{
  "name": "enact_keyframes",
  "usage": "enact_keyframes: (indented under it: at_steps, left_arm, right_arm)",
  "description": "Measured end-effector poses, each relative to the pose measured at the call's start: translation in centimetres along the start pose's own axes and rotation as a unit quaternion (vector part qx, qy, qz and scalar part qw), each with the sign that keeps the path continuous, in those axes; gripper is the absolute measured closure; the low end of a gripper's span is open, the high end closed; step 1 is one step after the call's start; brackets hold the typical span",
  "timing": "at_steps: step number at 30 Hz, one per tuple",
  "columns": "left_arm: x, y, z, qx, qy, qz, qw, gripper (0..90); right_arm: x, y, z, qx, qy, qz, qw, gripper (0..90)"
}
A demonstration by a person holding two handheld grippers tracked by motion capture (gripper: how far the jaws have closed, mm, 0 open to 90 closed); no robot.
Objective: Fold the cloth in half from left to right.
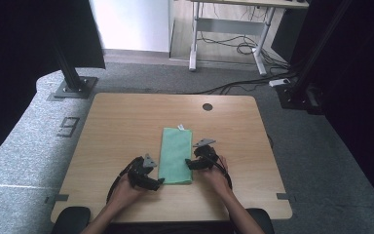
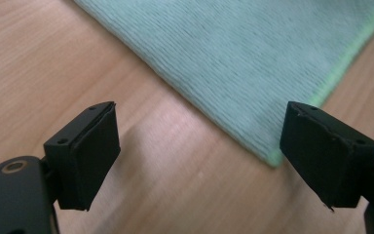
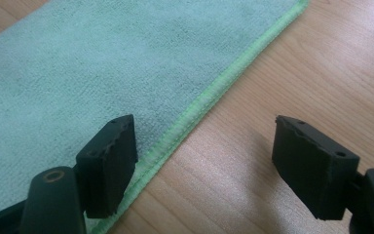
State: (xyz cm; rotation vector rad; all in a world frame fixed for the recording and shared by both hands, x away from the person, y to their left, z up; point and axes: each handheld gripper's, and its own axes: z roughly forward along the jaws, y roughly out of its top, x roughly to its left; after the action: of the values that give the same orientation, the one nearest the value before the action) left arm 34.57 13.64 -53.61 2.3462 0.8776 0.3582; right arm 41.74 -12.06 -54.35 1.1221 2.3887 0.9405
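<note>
- Left claw (image 2: 199,146): jaws spread wide, nothing between them but bare wood and the near corner of the cloth. One jaw stands over the tabletop, the other just beside the cloth's corner edge.
- In the high view the left claw (image 1: 157,182) sits at the near left corner of the cloth, held in the person's left hand (image 1: 126,191).
- Right claw (image 3: 204,161): jaws spread wide, holding nothing. One jaw stands over the cloth just inside its stitched hem, the other over bare wood; the hem runs between them.
- In the high view the right claw (image 1: 189,164) is at the cloth's right long edge, held in the right hand (image 1: 214,176).
- Green cloth (image 1: 176,155): folded into a long rectangle, lying flat at the middle of the tabletop (image 1: 117,126), long side running away from the person, a small white tag at the far end.
</note>
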Motion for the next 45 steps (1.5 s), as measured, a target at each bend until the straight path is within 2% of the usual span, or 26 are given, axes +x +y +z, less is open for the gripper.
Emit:
enact_keyframes:
  at_steps: [4,8,10,12,15,17,18,19,22,23,24,25,26,29,34,40,45]
  left_arm:
    - [0.7,-0.2,0.2,-0.003,-0.009,-0.016,0.9998,13.7]
    - [0.7,-0.2,0.2,-0.009,-0.012,-0.019,0.9997,13.4]
    - [1.0,-0.4,-0.4,-0.027,-0.031,-0.030,0.9987,13.1]
    - [1.3,-0.4,-0.7,-0.034,-0.035,-0.034,0.9982,13.0]
    - [2.4,-0.7,-1.7,-0.048,-0.037,-0.045,0.9971,12.9]
    - [3.4,-1.2,-2.4,-0.050,-0.027,-0.051,0.9971,12.7]
    - [3.4,-1.2,-2.4,-0.050,-0.027,-0.051,0.9971,12.7]
    - [3.9,-1.6,-2.5,-0.042,-0.013,-0.048,0.9979,12.6]
    - [4.3,-2.0,-2.5,-0.032,-0.001,-0.043,0.9985,11.0]
    - [4.5,-2.2,-2.4,-0.028,0.003,-0.043,0.9987,10.3]
    - [4.6,-2.3,-2.4,-0.025,0.005,-0.044,0.9987,10.3]
    - [5.0,-2.6,-2.2,-0.021,0.005,-0.050,0.9985,9.4]
    - [5.0,-2.6,-2.2,-0.021,0.005,-0.050,0.9985,9.2]
    - [5.4,-3.1,-1.9,-0.014,0.011,-0.055,0.9983,6.8]
    - [5.7,-3.5,-1.6,-0.008,0.012,-0.057,0.9982,4.6]
    - [5.7,-3.8,-1.3,-0.018,0.017,-0.057,0.9981,0.3]
    - [5.7,-3.9,-1.2,-0.023,0.016,-0.056,0.9981,0.0]
  right_arm:
    - [-0.1,0.0,0.0,0.001,0.004,0.004,1.0000,23.7]
    - [-0.2,0.0,0.0,0.000,0.013,-0.001,0.9999,25.8]
    - [-0.3,0.0,-0.2,-0.006,0.020,-0.001,0.9998,25.5]
    - [-0.3,0.0,-0.5,-0.009,0.025,0.000,0.9996,24.8]
    - [-0.4,-0.2,-1.9,-0.024,0.033,-0.001,0.9992,22.5]
    - [-0.5,-0.6,-3.0,-0.027,0.035,-0.003,0.9990,17.6]
    - [-0.5,-0.6,-3.0,-0.027,0.035,-0.003,0.9990,17.6]
    - [-0.6,-1.1,-3.8,-0.019,0.037,-0.007,0.9991,13.2]
    - [-0.8,-1.8,-4.4,-0.018,0.038,-0.008,0.9991,12.2]
    - [-1.1,-2.6,-4.9,-0.017,0.035,-0.007,0.9992,7.5]
    - [-1.1,-2.6,-4.9,-0.017,0.035,-0.007,0.9992,7.5]
    - [-1.4,-3.5,-5.4,-0.015,0.034,-0.003,0.9993,4.0]
    - [-1.4,-3.5,-5.4,-0.015,0.034,-0.003,0.9993,4.0]
    - [-2.2,-5.0,-6.0,-0.014,0.031,0.010,0.9994,1.2]
    - [-2.7,-5.9,-6.2,-0.010,0.022,0.016,0.9996,0.0]
    - [-3.0,-6.8,-5.9,-0.004,0.010,0.016,0.9998,0.0]
    - [-2.9,-7.2,-5.4,-0.001,0.009,0.014,0.9999,0.0]
